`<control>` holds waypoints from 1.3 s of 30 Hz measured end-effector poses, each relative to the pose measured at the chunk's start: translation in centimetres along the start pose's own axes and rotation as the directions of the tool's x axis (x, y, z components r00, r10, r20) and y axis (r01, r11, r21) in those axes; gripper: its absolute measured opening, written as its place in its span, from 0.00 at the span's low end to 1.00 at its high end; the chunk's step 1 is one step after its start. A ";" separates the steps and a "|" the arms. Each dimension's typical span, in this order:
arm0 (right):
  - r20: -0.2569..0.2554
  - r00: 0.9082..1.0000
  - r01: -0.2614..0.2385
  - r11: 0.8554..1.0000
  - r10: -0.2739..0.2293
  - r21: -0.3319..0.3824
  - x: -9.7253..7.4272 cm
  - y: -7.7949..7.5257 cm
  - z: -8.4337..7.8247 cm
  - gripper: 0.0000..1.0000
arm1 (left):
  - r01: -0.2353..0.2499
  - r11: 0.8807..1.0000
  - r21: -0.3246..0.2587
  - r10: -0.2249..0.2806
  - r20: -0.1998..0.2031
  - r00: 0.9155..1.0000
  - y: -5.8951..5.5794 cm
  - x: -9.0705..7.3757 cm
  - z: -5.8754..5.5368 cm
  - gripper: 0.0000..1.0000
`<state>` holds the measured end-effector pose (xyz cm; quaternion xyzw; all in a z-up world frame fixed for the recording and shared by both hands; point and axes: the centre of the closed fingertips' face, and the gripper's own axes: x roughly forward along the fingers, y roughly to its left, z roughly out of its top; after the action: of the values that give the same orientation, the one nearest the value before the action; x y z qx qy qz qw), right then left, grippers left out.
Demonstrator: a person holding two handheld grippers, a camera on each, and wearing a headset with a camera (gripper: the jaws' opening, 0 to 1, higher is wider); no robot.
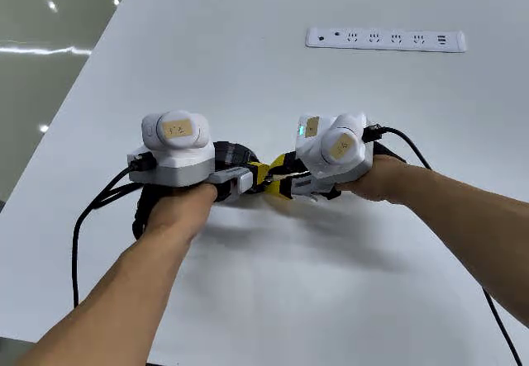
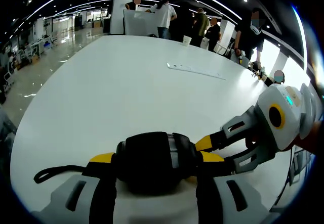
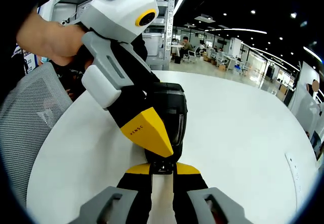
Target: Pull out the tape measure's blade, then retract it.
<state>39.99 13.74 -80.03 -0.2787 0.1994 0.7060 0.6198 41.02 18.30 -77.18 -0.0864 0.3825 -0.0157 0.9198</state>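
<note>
A black tape measure (image 1: 235, 154) is held just above the white table (image 1: 347, 292), between the two grippers. My left gripper (image 1: 248, 176) is shut on its body (image 2: 154, 161), whose black wrist strap (image 2: 50, 173) trails off to the left. My right gripper (image 1: 278, 181) meets it tip to tip and comes into the left gripper view from the right (image 2: 238, 143). In the right gripper view the yellow-tipped jaws (image 3: 162, 171) are closed on the blade's end hook, right at the mouth of the case (image 3: 169, 110). Almost no blade is out.
A white power strip (image 1: 385, 40) lies flat at the table's far right. Black cables (image 1: 91, 209) hang from both grippers. Several people (image 2: 164, 14) stand beyond the table's far end. A grey mesh chair (image 3: 30, 128) sits by the near edge.
</note>
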 end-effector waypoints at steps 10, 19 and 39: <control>-0.023 1.000 0.003 0.999 -0.002 0.038 -0.2 -0.1 -0.3 0.13 | 0.003 1.000 -0.002 -0.003 -0.008 1.000 0.0 0.0 0.0 0.61; -0.032 0.999 0.022 0.998 -0.020 0.055 -1.5 -0.5 -0.8 0.19 | 0.010 1.000 -0.001 -0.010 -0.023 1.000 0.0 -0.1 -0.4 0.61; -0.058 0.996 0.069 0.991 -0.062 0.117 -4.9 0.3 -3.0 0.33 | 0.026 0.997 0.074 -0.024 -0.028 0.999 0.9 -1.9 -2.1 0.67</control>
<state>40.50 8.12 -79.22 -0.2667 0.2483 0.6644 0.6525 38.17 19.09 -77.46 -0.0569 0.3931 -0.0424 0.9167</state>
